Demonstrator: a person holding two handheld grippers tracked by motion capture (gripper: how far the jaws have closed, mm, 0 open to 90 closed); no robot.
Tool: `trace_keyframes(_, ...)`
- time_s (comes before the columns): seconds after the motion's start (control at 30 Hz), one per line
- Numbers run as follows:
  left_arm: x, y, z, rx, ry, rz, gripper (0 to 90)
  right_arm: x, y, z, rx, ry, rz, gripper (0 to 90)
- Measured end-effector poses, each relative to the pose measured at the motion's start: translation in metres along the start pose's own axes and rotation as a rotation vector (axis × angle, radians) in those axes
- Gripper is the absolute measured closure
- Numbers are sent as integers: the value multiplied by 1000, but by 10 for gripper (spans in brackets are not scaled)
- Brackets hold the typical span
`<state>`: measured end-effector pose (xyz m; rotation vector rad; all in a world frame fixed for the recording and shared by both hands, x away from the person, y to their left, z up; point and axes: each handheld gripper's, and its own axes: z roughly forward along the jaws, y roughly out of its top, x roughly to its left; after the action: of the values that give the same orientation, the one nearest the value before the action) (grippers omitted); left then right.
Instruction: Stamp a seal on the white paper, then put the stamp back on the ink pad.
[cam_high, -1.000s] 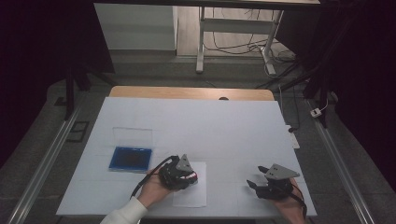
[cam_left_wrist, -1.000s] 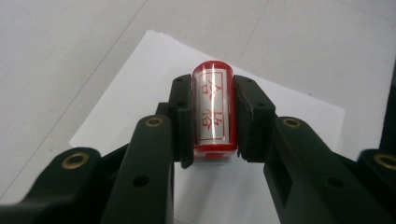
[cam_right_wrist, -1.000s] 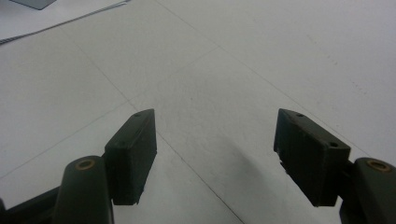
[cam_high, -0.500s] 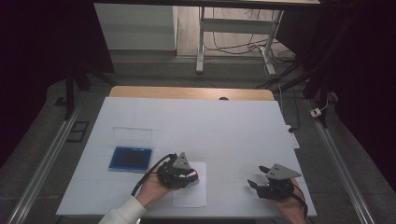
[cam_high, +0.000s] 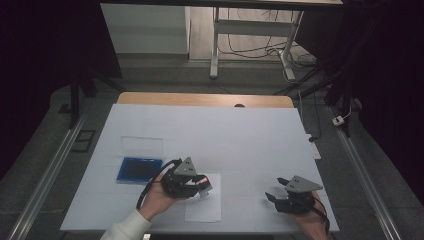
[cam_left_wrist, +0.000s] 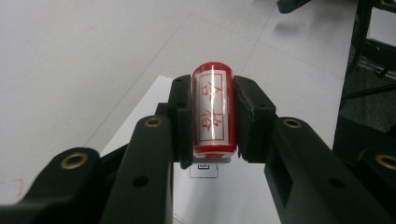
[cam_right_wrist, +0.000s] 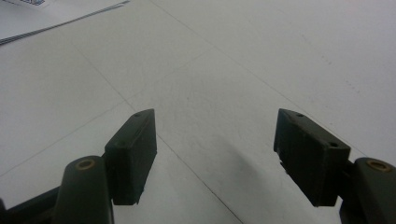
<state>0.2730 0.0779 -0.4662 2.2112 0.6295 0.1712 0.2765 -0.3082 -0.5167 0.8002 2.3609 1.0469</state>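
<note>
The left gripper (cam_left_wrist: 212, 116) has its jaws clamped on a red stamp (cam_left_wrist: 214, 109) whose long axis runs along them, a sheet of paper (cam_high: 204, 206) just beneath, while the right gripper (cam_right_wrist: 215, 158), jaws wide apart, holds nothing well off to the side.

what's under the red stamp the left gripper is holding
Below the red stamp, clamped between the left gripper's fingers, lies a white paper sheet on the table. A small printed mark peeks out beneath it; the stamp covers the rest, and its face is hidden.
</note>
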Motion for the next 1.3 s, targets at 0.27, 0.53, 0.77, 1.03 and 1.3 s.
trace_keyframes(0.27,3,2,-18,-38,12,-3,694,0,0,0,-3,0,-1,295)
trace_keyframes(0.53,7,2,-29,-54,21,-9,695,0,1,0,-3,-1,-1,295)
trace_keyframes(0.77,11,-1,-36,-61,37,-17,694,0,0,-1,-5,-2,0,295)
trace_keyframes(1.03,18,-5,-46,-66,58,-31,694,0,0,0,-5,-1,2,295)
trace_keyframes(1.3,29,-14,-58,-59,94,-59,695,0,1,0,-3,0,-3,295)
